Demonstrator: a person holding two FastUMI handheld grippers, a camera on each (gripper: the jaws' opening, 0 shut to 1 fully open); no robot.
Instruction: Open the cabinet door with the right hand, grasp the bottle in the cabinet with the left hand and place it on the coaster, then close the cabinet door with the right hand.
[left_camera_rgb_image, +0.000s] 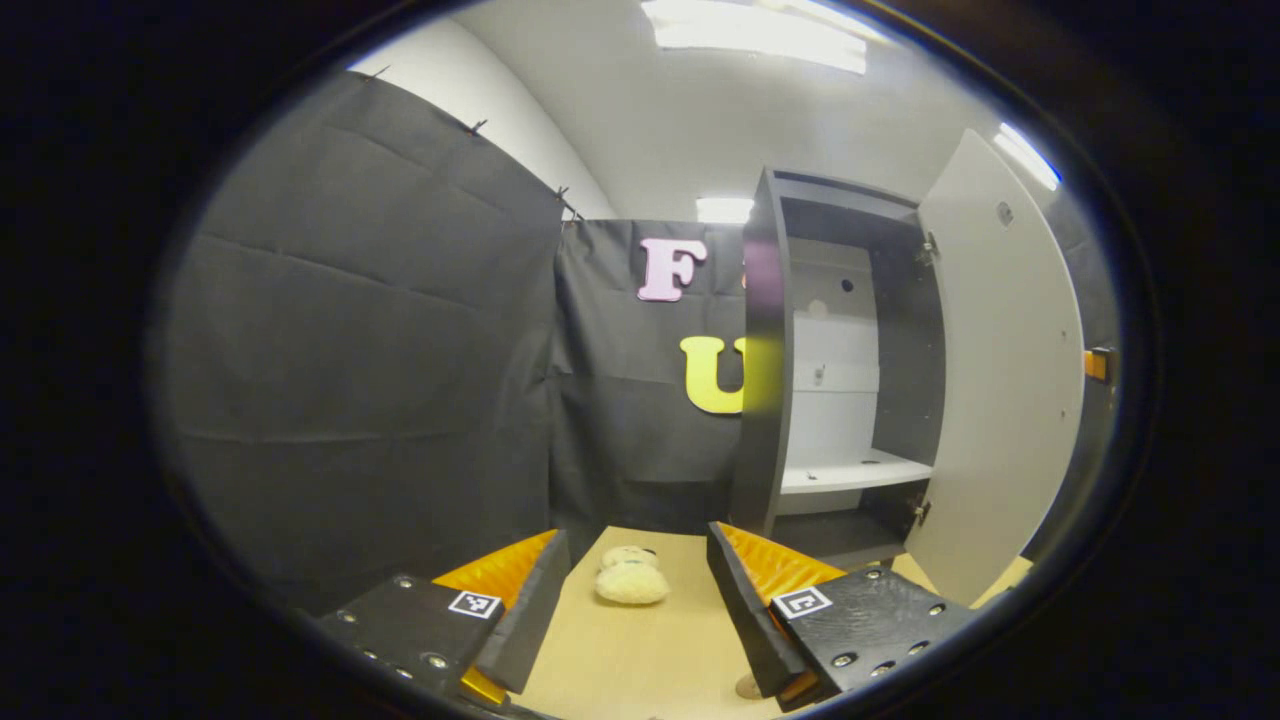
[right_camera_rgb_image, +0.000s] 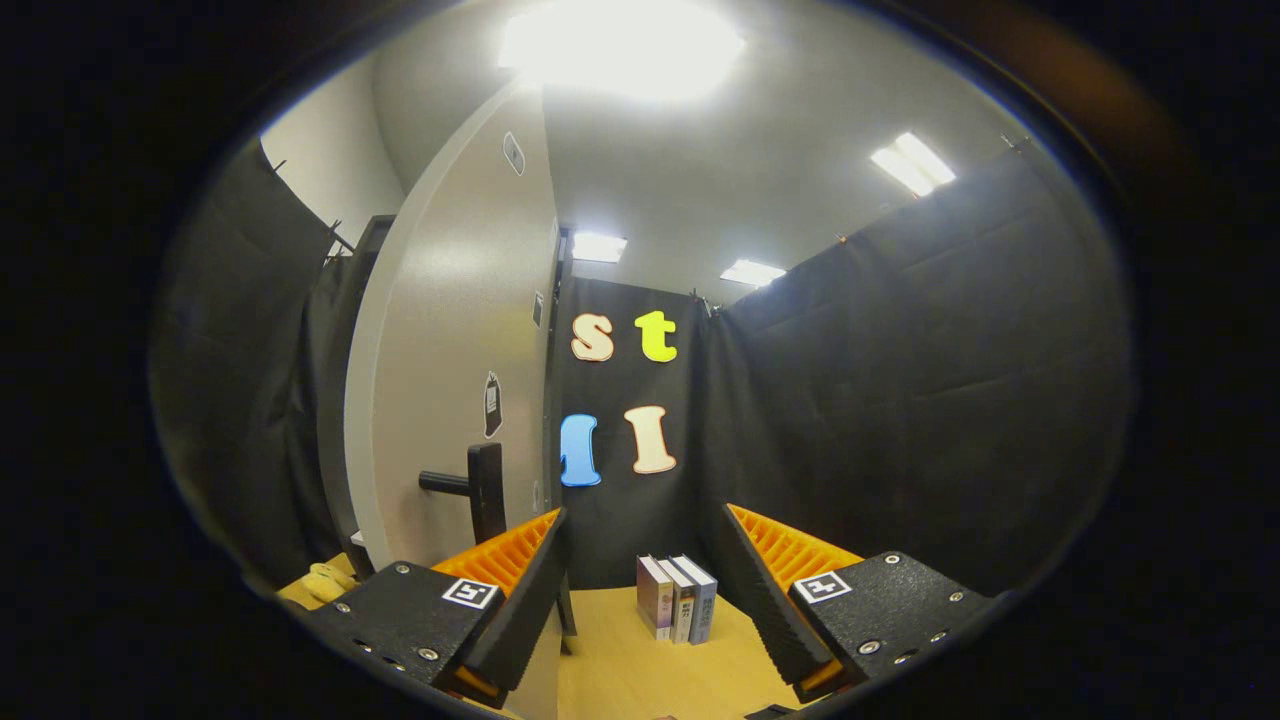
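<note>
Around me hang black cloth walls (left_camera_rgb_image: 360, 330) under a white ceiling (right_camera_rgb_image: 720, 190) with bright light panels (right_camera_rgb_image: 912, 162), and a pale wooden desk (left_camera_rgb_image: 640, 650) lies below.

Left gripper (left_camera_rgb_image: 640, 600) jaws apart, nothing between; plush toy (left_camera_rgb_image: 631, 577) on table (left_camera_rgb_image: 640, 660) ahead; cabinet (left_camera_rgb_image: 765, 350) door (left_camera_rgb_image: 1000, 380) swung open, white shelf (left_camera_rgb_image: 850, 472) inside.

Your left gripper view leaves the cabinet (left_camera_rgb_image: 850, 380) half told: its lower compartment under the white shelf (left_camera_rgb_image: 850, 472) sits in shadow, and the open door (left_camera_rgb_image: 1000, 370) covers whatever lies beyond the cabinet's far side. On the table in front of the cabinet, the pale plush toy (left_camera_rgb_image: 630, 578) is too small to identify.
</note>
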